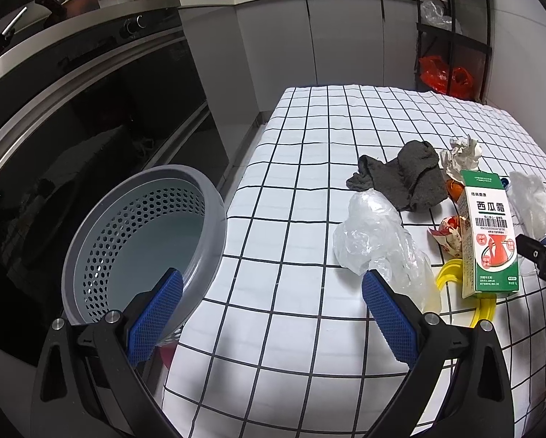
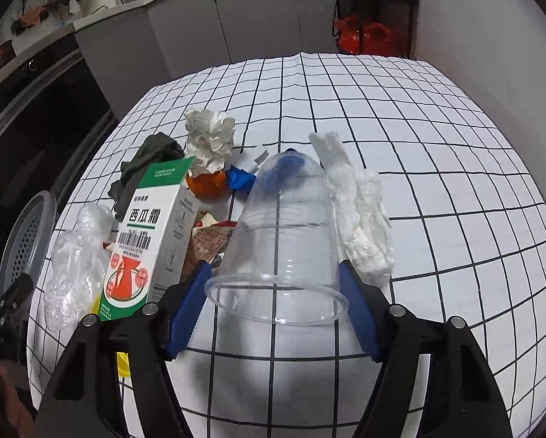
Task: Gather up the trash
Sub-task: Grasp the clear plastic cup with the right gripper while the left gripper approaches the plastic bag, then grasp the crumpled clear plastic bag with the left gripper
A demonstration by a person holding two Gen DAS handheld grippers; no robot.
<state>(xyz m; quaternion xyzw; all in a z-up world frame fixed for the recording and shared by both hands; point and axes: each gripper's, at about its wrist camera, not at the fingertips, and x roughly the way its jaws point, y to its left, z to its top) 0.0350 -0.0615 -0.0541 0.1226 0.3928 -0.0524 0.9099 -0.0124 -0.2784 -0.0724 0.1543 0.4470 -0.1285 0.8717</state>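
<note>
A clear plastic cup (image 2: 283,226) lies on its side on the checked tablecloth (image 2: 437,146), mouth toward me. My right gripper (image 2: 273,268) has a blue pad against each side of it near the rim. To its left stand a green and white carton (image 2: 152,230) and a crumpled clear bag (image 2: 76,266). My left gripper (image 1: 271,277) is wide open over the table's near edge with nothing between its fingers. A grey perforated basket (image 1: 214,219) sits just left of it, off the table's side.
A dark cloth (image 1: 407,179), crumpled paper (image 1: 459,153), orange peel (image 2: 207,182), a snack wrapper (image 1: 451,237) and a yellow plastic ring (image 1: 444,277) lie around the carton. White tissue (image 2: 360,219) lies right of the cup. An oven front (image 1: 90,127) is at left.
</note>
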